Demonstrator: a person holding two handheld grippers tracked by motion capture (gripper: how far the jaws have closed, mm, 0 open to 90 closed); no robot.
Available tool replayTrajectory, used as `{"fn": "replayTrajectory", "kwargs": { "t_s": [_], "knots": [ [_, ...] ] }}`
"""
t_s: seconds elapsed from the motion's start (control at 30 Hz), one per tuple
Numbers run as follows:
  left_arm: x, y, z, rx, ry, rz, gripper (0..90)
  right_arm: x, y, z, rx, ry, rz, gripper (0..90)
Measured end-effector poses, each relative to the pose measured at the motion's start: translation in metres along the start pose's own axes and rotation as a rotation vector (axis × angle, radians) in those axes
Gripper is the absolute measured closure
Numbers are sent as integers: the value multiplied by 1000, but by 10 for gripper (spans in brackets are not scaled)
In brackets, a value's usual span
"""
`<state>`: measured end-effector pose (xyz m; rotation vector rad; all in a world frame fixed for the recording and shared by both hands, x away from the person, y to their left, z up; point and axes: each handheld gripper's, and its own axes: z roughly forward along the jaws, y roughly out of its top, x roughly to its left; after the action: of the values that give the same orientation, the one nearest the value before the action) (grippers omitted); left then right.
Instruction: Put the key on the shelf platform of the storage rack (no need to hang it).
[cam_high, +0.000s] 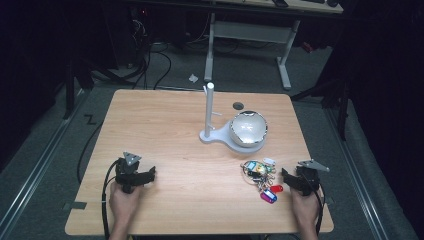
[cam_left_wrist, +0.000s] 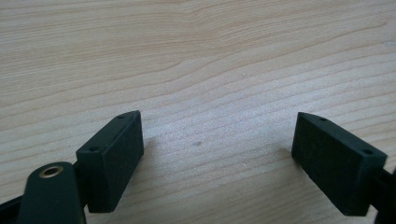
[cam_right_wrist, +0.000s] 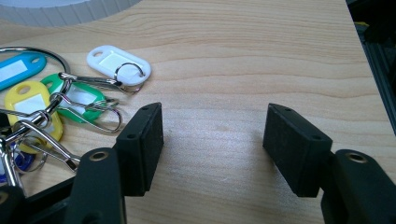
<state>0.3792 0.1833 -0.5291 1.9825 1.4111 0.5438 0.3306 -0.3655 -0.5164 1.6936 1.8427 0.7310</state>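
Keys bunch (cam_high: 261, 176) sprawls diagonally w/ red tag nearest, both hand-held grippers, left (cam_high: 150, 175) & right (cam_high: 286, 176), released, empty.

- The left claw (cam_left_wrist: 217, 154) sits low over a light wooden tabletop (cam_left_wrist: 201, 60), its two black jaws spread wide apart with bare wood between them.
- Each jaw ends in a flat rectangular pad with small screw holes along its top edge.
- A brass-ringed hole shows on the arm behind the left-hand jaw.
- Soft shadows fall on the grain beside both jaws.
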Motion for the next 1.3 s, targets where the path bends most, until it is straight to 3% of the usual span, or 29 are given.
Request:
{"fn": "replayTrajectory", "kwargs": {
  "t_s": [0.8, 0.9, 1.3],
  "knots": [
    [0, 0, 0, 1, 0, -1, 171, 0, 0, 0, 2, 4, -1, 371],
    [0, 0, 0, 1, 0, -1, 171, 1, 0, 0, -2, 14, -14, 409],
    [0, 0, 0, 0, 1, -3, 171, 2, 0, -1, -1, 15, -14, 417]
  ]
}}
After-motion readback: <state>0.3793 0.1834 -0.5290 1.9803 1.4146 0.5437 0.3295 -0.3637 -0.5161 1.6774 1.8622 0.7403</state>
